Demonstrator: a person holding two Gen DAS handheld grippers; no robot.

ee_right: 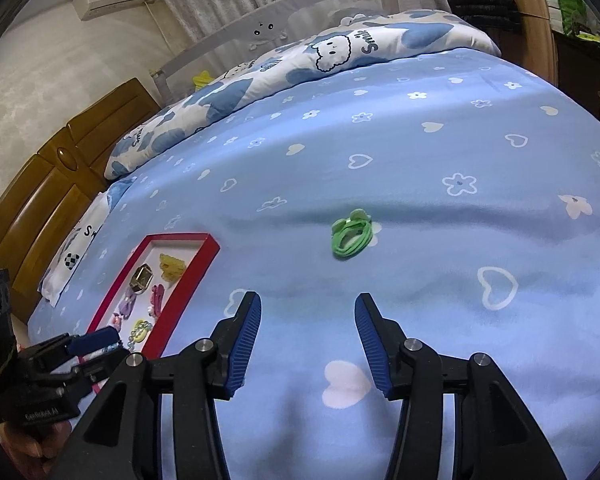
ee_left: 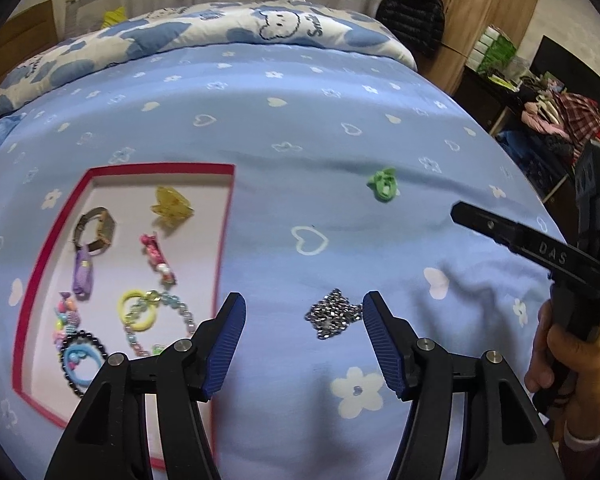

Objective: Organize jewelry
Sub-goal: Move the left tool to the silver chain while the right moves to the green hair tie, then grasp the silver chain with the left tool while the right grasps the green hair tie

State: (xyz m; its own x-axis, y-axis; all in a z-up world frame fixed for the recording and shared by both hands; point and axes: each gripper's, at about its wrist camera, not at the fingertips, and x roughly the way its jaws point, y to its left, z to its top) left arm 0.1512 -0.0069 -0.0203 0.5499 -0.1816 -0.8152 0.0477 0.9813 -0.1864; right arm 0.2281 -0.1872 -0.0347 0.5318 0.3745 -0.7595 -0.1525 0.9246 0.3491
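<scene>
A red-rimmed tray (ee_left: 225,216) lies on the blue bedspread at the left and holds a watch (ee_left: 94,232), a yellow claw clip (ee_left: 171,205), hair ties and bead bracelets. A silver bead chain (ee_left: 332,318) lies bunched on the bedspread between my left gripper's (ee_left: 304,320) open fingers, close to the right finger. A green hair clip (ee_left: 384,185) lies farther back; it also shows in the right wrist view (ee_right: 350,236). My right gripper (ee_right: 307,312) is open and empty above the bedspread, short of the green clip. The tray shows at the left there (ee_right: 202,276).
A cloud-print quilt (ee_left: 204,36) lies folded along the far side of the bed. A wooden headboard (ee_right: 40,200) stands at the left. A wardrobe and cluttered shelves (ee_left: 500,40) stand beyond the bed's right edge.
</scene>
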